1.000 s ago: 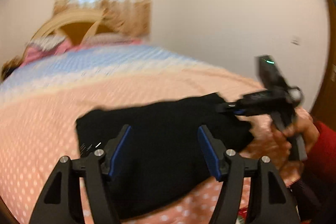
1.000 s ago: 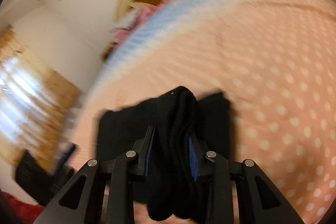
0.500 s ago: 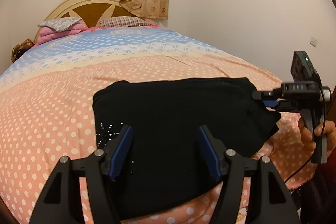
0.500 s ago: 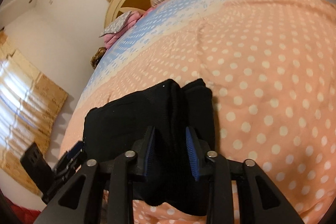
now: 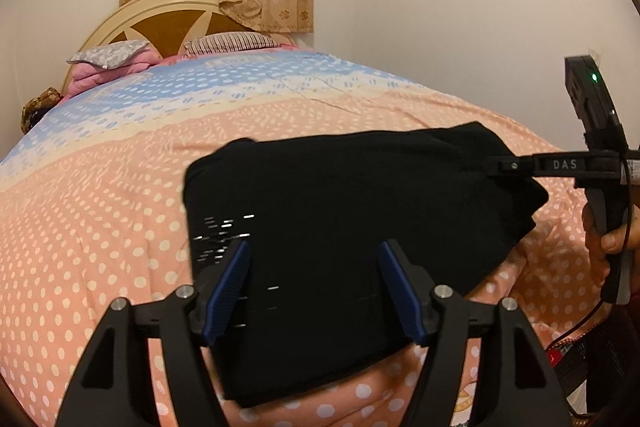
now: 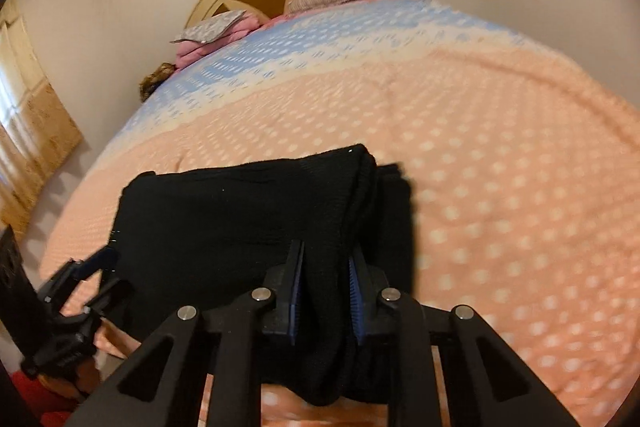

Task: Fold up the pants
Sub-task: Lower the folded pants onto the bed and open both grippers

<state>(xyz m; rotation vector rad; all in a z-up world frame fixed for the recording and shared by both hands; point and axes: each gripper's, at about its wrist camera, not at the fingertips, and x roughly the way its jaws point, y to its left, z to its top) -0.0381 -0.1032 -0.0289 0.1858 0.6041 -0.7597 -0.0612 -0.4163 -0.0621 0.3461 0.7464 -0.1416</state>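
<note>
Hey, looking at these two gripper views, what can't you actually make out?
- Near edge of the black pants: left wrist view, hidden behind the left gripper.
- Fabric layers pinched in the closing right gripper: right wrist view, all black.
- Bedspread dots: right wrist view, blurred.

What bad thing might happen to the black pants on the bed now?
1. The right gripper is closing on only a bunched ridge of the black pants, so pulling might drag the folded layers apart.
2. The left gripper is open and its jaws are opening, pinching nothing, so that side might slide on the bedspread.
3. The pants lie near the bed's edge and might slip off.
</note>
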